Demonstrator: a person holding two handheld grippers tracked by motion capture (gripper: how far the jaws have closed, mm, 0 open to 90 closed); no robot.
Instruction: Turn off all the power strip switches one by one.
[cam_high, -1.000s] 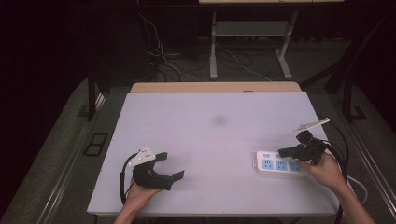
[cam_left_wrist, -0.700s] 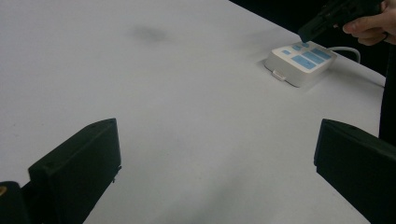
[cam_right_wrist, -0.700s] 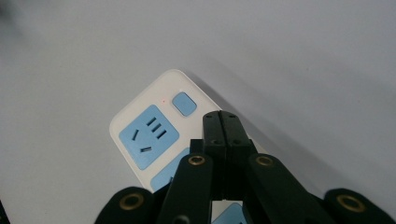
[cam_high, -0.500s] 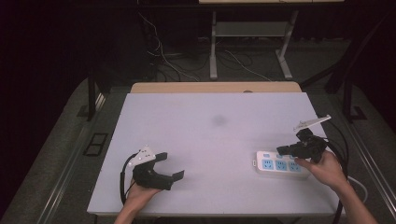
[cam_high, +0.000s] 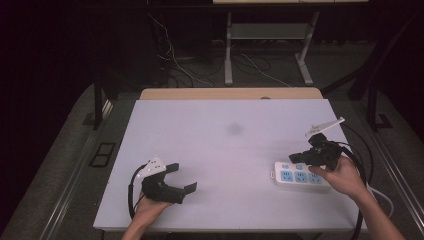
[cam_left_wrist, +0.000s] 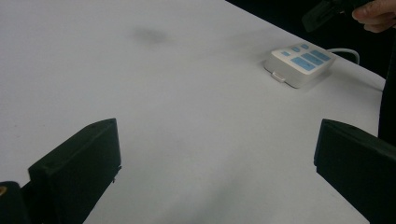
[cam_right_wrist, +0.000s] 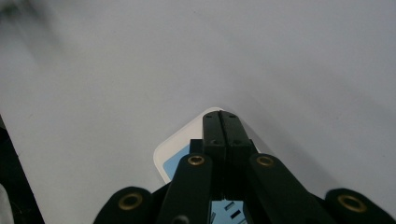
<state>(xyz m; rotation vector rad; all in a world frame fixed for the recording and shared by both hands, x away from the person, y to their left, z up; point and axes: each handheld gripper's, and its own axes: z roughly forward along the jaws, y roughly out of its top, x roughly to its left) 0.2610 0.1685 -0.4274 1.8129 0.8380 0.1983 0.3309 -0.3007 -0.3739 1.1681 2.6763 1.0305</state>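
1. right gripper (cam_high: 302, 156) has its jaws pressed together with nothing between them, and hovers just over the near-left end of the power strip (cam_high: 299, 176).
2. the strip lies flat near the table's right edge, close to the front; its cable (cam_left_wrist: 343, 50) trails off the right side.
3. judged step: poking or pressing a switch on the strip with the closed tip. keep the tip straight above the blue button area (cam_right_wrist: 176, 164), come down vertically, press lightly so the strip doesn't skid.
4. left gripper (cam_high: 181, 179) has its jaws spread wide, empty, and rests on the table at front left, well apart from the strip.
5. table (cam_high: 220, 130) is bare in the middle and back, so there's lots of room to slide the strip inward.
6. the right edge is close, so avoid pushing the strip right or snagging the cable.
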